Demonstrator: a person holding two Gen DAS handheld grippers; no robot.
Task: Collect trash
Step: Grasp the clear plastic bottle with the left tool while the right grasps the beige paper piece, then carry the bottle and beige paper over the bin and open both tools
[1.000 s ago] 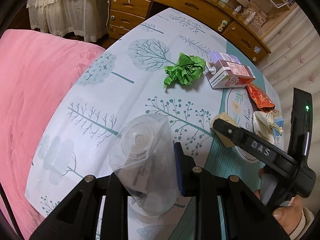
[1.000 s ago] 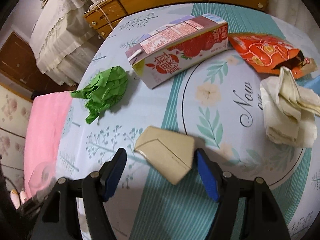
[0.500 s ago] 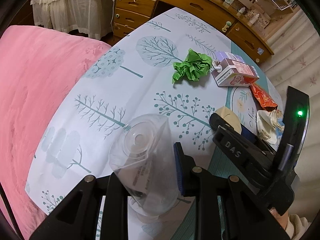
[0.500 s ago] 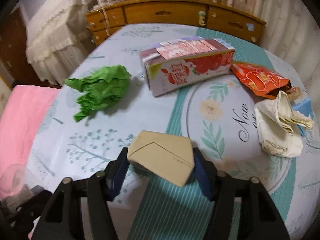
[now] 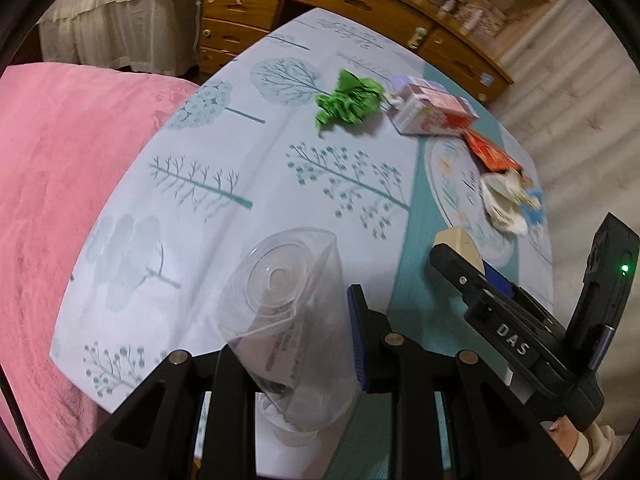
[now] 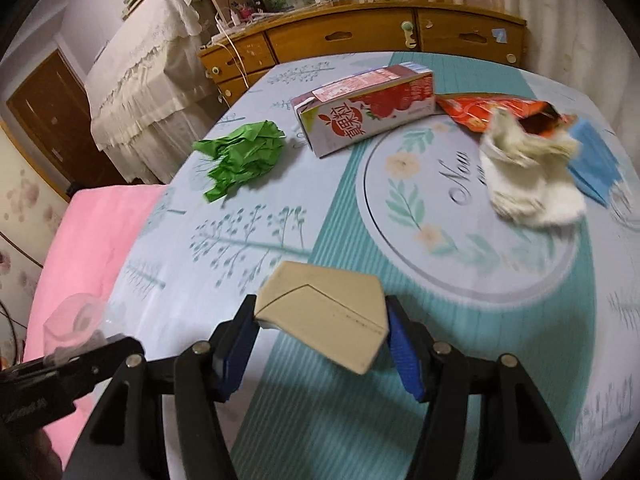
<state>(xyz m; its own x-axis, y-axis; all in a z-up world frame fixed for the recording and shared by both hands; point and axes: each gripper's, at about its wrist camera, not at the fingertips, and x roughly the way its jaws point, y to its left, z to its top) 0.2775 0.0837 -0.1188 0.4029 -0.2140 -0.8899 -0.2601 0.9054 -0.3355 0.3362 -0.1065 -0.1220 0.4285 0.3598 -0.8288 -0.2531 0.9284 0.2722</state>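
"DAS": right tongs [image 5: 472, 276] | "New": tablecloth [image 6: 360, 240]

Tree-printed tablecloth [image 5: 248, 152] beside pink blanket [image 5: 60, 184]; wooden dresser [image 6: 360, 40] behind, cream lace cover [image 6: 148, 84] at left.

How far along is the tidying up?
Early on. Nothing looks binned yet. The left gripper holds a clear plastic bottle; the right gripper grips a beige carton piece. Left on the bed: green paper, juice carton, orange wrapper, white tissue, blue mask.
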